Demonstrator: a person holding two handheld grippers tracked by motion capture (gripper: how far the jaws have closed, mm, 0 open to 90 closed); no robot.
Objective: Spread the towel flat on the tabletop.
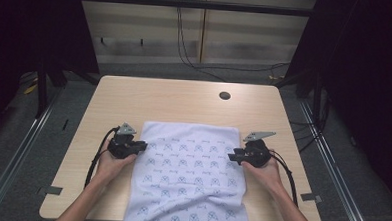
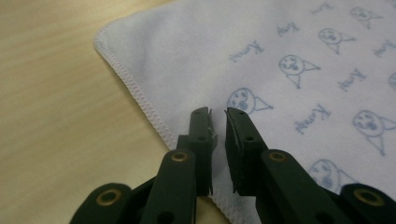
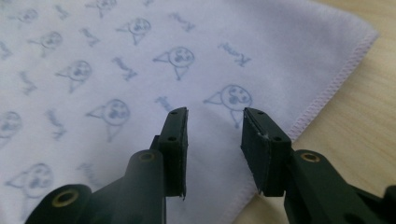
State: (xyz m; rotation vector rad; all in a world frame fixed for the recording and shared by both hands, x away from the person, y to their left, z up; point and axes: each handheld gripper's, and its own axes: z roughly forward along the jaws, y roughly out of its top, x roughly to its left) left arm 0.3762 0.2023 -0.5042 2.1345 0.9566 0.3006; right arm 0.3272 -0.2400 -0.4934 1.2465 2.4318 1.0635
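High view sits above the person's side, looking forward and down on the whole wooden table point(image 1: 134, 95), floor and back wall beyond; far off. Left gripper view rides low on the left gripper point(image 2: 218, 122), looking along its jaws, very near the printed white cloth point(image 2: 299, 60) and its stitched left edge and far corner. Right gripper view rides the right gripper point(image 3: 215, 122), equally near, over the cloth's right edge; all three views share the cloth's far end and the tabletop beside it.

White cloth point(image 1: 191, 165), blue cartoon print
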